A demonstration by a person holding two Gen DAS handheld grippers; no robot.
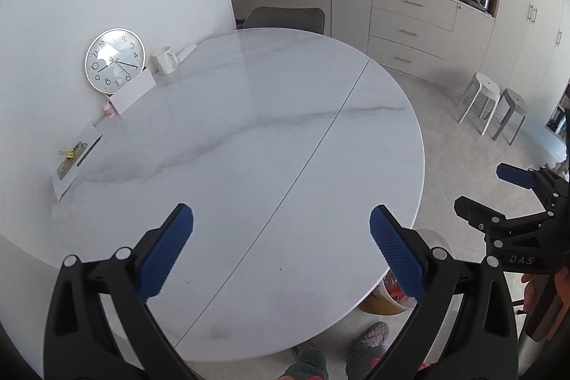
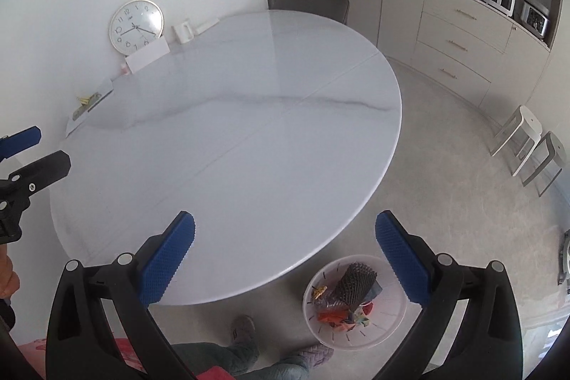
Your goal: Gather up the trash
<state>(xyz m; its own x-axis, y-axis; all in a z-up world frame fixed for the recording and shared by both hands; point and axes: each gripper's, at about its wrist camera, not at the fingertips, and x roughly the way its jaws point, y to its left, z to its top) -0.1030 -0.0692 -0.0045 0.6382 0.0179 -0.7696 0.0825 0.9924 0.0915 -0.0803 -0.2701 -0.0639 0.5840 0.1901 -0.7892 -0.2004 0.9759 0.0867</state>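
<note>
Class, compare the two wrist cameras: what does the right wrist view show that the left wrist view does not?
Right wrist only: inside the white trash basket, a dark comb-like item and colourful scraps.
Left wrist only: the right gripper, jaws apart; the basket stays mostly hidden.
Both: marble table, clock, mug, stools.

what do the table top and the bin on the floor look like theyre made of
Table top: looks like polished marble or a marble-look slab, white with grey veins and a glossy reflective sheen. Bin: seemingly thin translucent white plastic, since the floor shows through its slotted wall.
</note>
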